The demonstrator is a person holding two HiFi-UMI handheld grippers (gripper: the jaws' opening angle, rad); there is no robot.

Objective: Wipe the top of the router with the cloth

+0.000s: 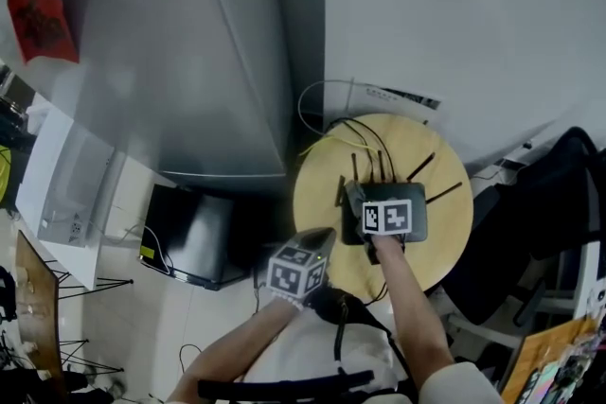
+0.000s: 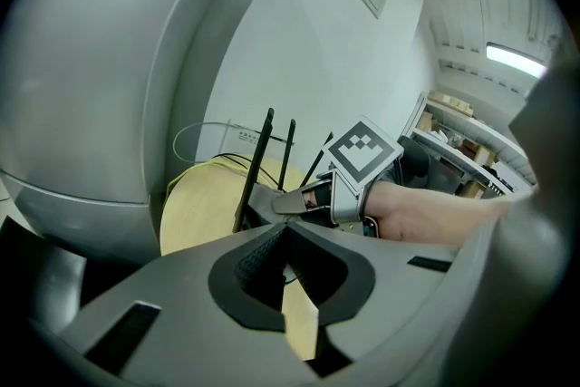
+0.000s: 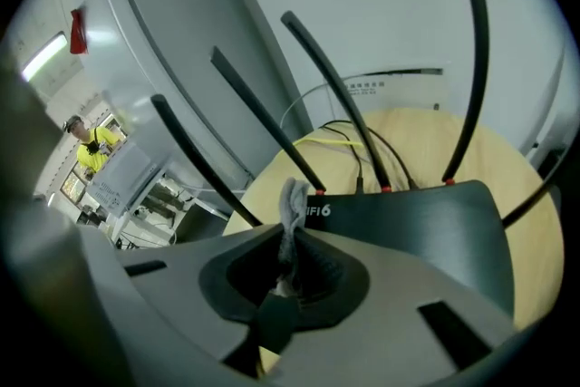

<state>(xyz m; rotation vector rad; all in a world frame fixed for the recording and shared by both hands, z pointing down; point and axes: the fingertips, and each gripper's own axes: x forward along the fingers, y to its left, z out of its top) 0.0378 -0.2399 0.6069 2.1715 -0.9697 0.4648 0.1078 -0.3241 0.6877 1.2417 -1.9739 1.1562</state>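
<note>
Cloth [image 3: 293,202] is being pinched by the right tongs [image 3: 292,240] over the black router [image 3: 408,227]. Left tongs [image 2: 284,240] are hovering closed and empty beside the table [image 2: 195,204].

Round, pale wooden table [image 1: 317,203], sitting right below both claws. Just under and ahead of the right gripper [image 3: 288,272], the black router [image 3: 426,231] lies flat on it, with antennas rising from its far edge. Past the router, farther from that claw, black cables [image 3: 352,133] and a yellow cable [image 3: 337,140] trail over the wood. Bare tabletop shows ahead of the left gripper [image 2: 285,272].
</note>
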